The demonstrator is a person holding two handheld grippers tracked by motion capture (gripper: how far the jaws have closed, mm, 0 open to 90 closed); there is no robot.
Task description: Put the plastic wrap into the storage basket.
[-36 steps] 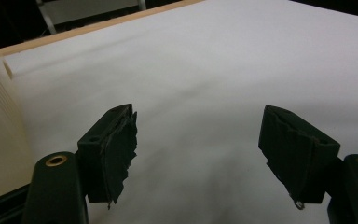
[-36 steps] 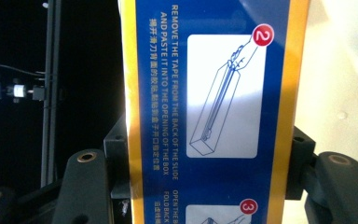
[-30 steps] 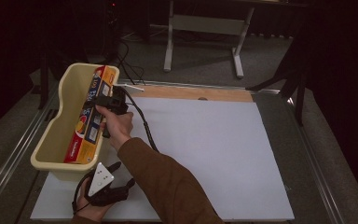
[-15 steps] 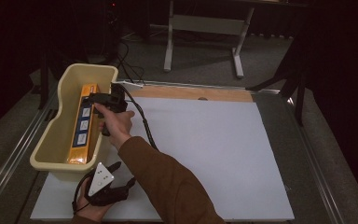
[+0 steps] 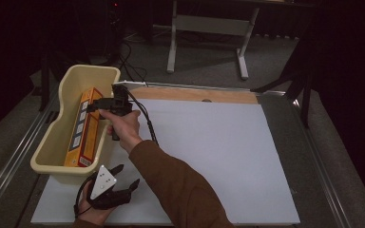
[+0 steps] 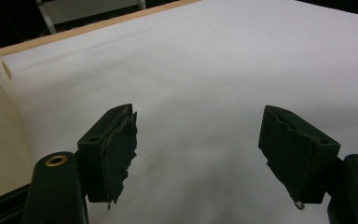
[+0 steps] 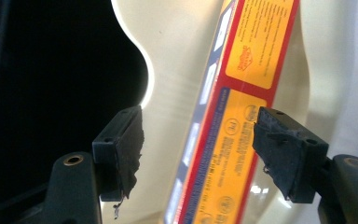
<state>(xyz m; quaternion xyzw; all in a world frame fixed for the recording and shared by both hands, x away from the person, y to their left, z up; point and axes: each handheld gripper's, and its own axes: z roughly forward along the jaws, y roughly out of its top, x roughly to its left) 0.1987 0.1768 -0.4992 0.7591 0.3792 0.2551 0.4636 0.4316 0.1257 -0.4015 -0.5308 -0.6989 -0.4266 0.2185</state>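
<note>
Cream plastic tub (image 5: 52, 142) holds a long, glossy orange carton (image 5: 83, 128)
Carton lies flat in the tub, below the right claw (image 7: 198, 149), whose just-narrowing jaws stand apart, gripping nothing

A cream tub (image 5: 52, 154) sits on the white-sheeted table (image 5: 218, 156).

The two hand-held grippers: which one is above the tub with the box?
The right hand-held gripper, held out over the cream tub and its yellow box. The left hand-held gripper sits low over the white sheet, beside the tub.
</note>
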